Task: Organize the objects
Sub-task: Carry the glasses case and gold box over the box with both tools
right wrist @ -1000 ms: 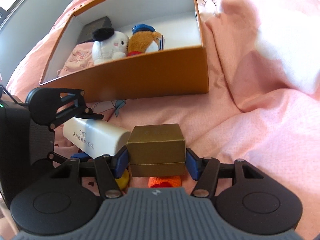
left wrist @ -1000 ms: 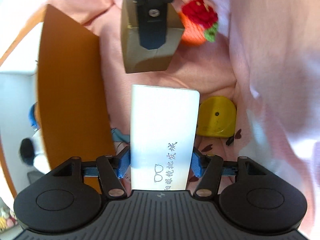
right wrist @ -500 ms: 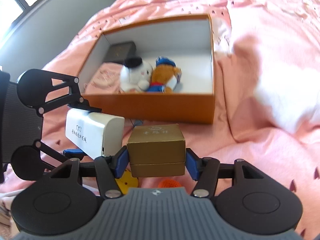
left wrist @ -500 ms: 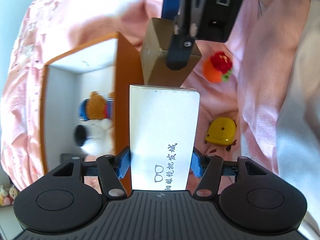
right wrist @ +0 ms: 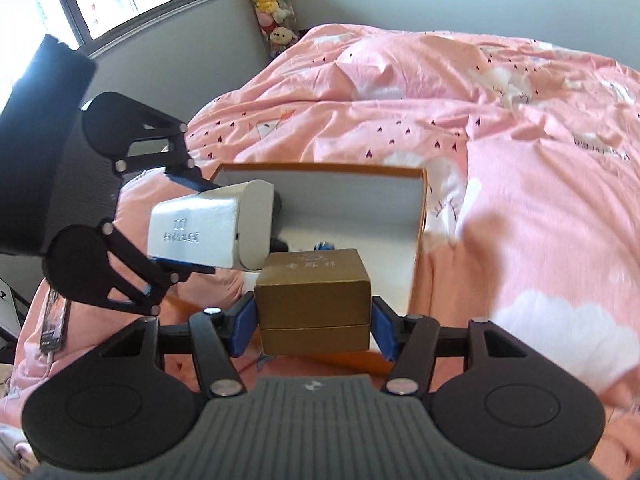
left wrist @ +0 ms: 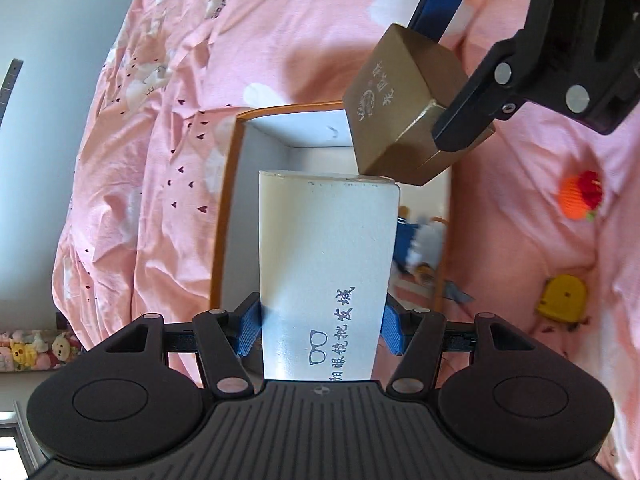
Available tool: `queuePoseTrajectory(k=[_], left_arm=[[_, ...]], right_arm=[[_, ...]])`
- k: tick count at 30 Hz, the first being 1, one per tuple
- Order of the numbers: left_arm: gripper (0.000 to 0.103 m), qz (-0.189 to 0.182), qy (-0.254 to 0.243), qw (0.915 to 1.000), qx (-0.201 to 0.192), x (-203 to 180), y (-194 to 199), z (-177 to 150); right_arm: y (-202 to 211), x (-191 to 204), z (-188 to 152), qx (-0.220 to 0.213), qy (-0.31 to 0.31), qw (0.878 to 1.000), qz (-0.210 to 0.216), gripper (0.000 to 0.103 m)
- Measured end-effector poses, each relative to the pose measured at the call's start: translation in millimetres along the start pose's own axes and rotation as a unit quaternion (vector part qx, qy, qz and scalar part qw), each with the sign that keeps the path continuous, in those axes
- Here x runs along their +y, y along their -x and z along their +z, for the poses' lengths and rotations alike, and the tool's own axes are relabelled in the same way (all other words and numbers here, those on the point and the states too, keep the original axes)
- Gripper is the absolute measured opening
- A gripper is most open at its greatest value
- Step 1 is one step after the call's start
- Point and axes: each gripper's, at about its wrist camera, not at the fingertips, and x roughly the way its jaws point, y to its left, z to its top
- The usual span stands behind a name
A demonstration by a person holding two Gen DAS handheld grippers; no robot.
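My left gripper (left wrist: 320,330) is shut on a white glasses case (left wrist: 326,276) and holds it in the air over the open orange box (left wrist: 224,216). My right gripper (right wrist: 314,320) is shut on a gold box (right wrist: 314,298), also above the orange box (right wrist: 420,236). In the left wrist view the gold box (left wrist: 400,108) hangs just beyond the case's far end. In the right wrist view the white case (right wrist: 212,230) is left of the gold box, close to it. A plush toy (left wrist: 420,244) lies inside the orange box, mostly hidden.
A pink duvet (right wrist: 500,120) covers the bed. An orange and red knitted toy (left wrist: 580,196) and a yellow object (left wrist: 562,296) lie on it right of the box. A phone (right wrist: 54,324) lies at the bed's left edge. A window and grey wall stand behind.
Both grippers have risen with their loads and moved over the orange box. The box now lies below them, seen from higher up.
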Motion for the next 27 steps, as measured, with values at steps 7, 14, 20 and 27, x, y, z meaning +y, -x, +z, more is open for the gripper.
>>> queuePoseTrajectory(k=[7, 14, 20, 27], left_arm=[[0.069, -0.015, -0.022, 0.9994, 0.020, 25.8, -39.4, 20.0], [0.069, -0.046, -0.037, 0.9982, 0.014, 39.0, -74.3, 37.0], [0.069, -0.056, -0.057, 0.9966, 0.019, 39.5, -100.7, 37.6], [0.070, -0.078, -0.044, 0.9956, 0.028, 50.5, -125.5, 26.3]], right_arm=[[-33.2, -19.1, 37.5, 0.003, 0.048, 0.998, -0.032, 0.061], [-59.0, -41.2, 65.1, 0.017, 0.069, 0.996, -0.046, 0.061], [-72.1, -50.9, 72.9, 0.024, 0.066, 0.996, -0.045, 0.061], [-85.7, -55.3, 77.9, 0.030, 0.073, 0.996, -0.036, 0.061]])
